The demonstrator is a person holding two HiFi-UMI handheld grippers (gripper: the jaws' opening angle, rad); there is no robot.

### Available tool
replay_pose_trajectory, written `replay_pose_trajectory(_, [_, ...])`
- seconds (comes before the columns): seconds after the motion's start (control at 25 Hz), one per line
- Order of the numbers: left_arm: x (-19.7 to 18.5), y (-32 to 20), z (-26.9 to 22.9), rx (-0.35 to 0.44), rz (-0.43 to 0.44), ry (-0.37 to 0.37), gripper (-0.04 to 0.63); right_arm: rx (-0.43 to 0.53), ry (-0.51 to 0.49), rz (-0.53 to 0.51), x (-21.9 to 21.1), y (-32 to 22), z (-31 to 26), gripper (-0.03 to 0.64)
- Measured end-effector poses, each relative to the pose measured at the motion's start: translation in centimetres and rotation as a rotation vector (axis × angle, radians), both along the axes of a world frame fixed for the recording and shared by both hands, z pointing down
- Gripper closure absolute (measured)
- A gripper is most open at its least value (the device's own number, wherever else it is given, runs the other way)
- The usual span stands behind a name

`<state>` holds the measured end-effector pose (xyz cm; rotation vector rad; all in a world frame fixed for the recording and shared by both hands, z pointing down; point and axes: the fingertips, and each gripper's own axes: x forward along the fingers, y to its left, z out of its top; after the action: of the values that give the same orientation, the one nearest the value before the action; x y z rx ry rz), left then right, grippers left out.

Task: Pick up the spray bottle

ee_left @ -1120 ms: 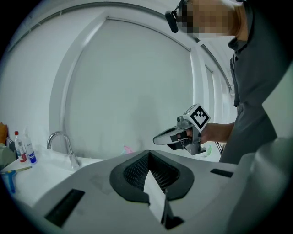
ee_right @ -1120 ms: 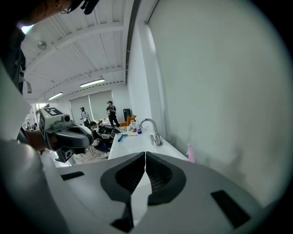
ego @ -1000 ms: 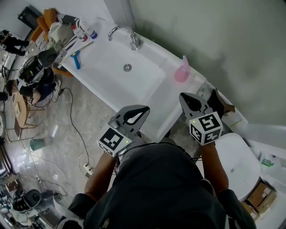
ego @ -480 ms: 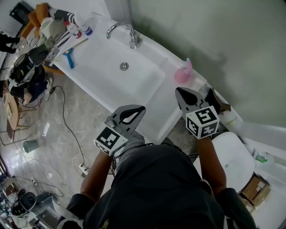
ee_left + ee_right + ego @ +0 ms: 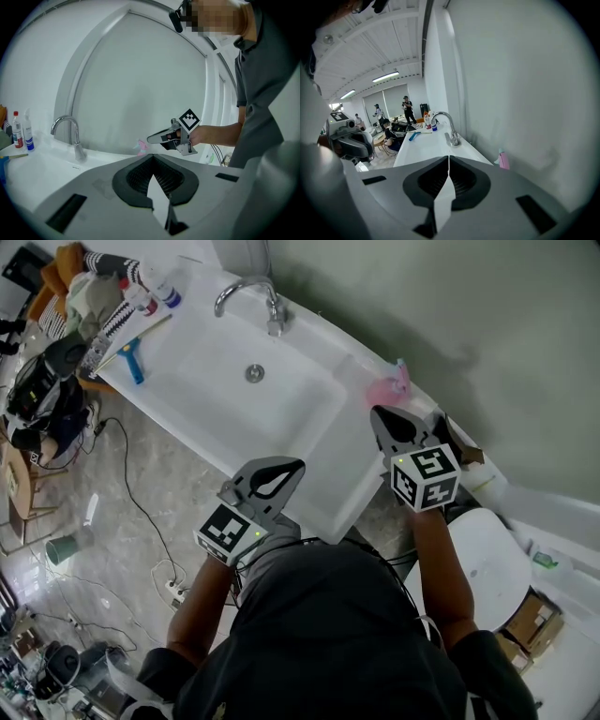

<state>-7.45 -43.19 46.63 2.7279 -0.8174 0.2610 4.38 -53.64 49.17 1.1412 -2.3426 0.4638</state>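
The pink spray bottle [image 5: 389,390] stands upright just above the right tool [image 5: 382,416] in frame — nearer than the left tool [image 5: 295,468]; both clenched, empty.

Spray bottle [image 5: 386,390] stands on sink counter [image 5: 330,491], right of faucet [image 5: 246,292], against the wall. Right gripper [image 5: 377,414] near it; left gripper [image 5: 300,466] before the counter's front edge.

The worktop [image 5: 354,371] is glossy white, the tap [image 5: 274,322] at its back edge polished metal, the spray bottle [image 5: 386,390] near its right end translucent pink plastic.
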Motion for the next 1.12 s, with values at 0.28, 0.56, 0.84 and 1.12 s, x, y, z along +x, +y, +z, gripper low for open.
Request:
replay_pose_trajectory(0.28, [0.0, -1.0, 1.1, -0.048, -0.016, 0.01, 0.592, 0.024, 0.04, 0.081, 2.5, -2.8, 1.3, 0.606])
replay_pose_trajectory(0.56, [0.3, -1.5, 2.1, -0.083, -0.008, 0.01, 0.592, 0.107, 0.113, 0.153, 4.3, -4.7, 1.7, 0.604])
replay_pose_trajectory(0.84, [0.4, -2.0, 3.2, -0.12, -0.014, 0.018, 0.592, 0.11, 0.165, 0.195, 5.6, -6.5, 3.6, 0.491])
replay_pose_trajectory(1.12, [0.0, -2.4, 4.5, -0.148, -0.012, 0.01, 0.591, 0.105, 0.215, 0.249, 7.3, -8.7, 5.4, 0.439])
